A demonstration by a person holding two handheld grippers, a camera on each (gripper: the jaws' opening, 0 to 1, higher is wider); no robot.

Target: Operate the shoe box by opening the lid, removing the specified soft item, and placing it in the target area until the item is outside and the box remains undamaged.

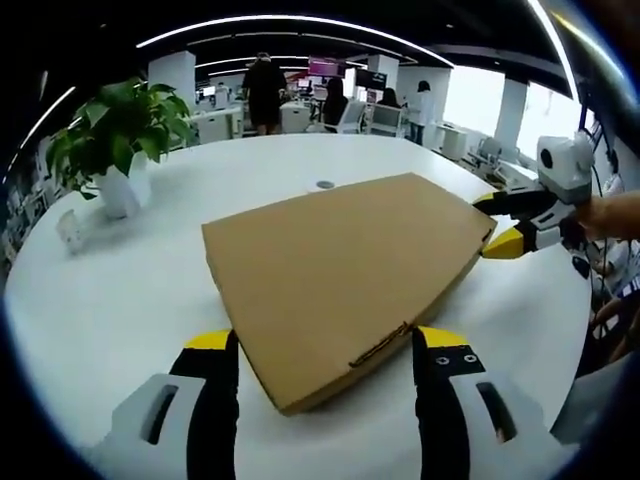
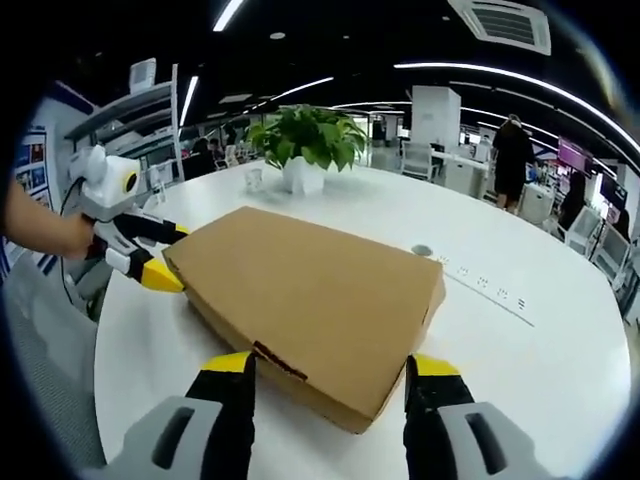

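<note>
A wide white round table (image 1: 120, 300) carries everything here, and on its middle lies the shoe box (image 1: 340, 280), a flat brown cardboard carton with its lid shut flat and no flap lifted, so the task looks to be at its very start: opening, taking out the soft item and setting it down are all left to do, and the item itself is hidden inside. At the far left of the table in the left gripper view stands a potted plant (image 1: 115, 140) in a white pot, with a small round port (image 1: 325, 185) in the tabletop just beyond the box. The left gripper (image 1: 325, 345) has its jaws spread wide astride the near corner of the box, not squeezing it. The right gripper (image 2: 325, 370) likewise stands open, straddling the opposite corner, one yellow-tipped jaw on each side.
</note>
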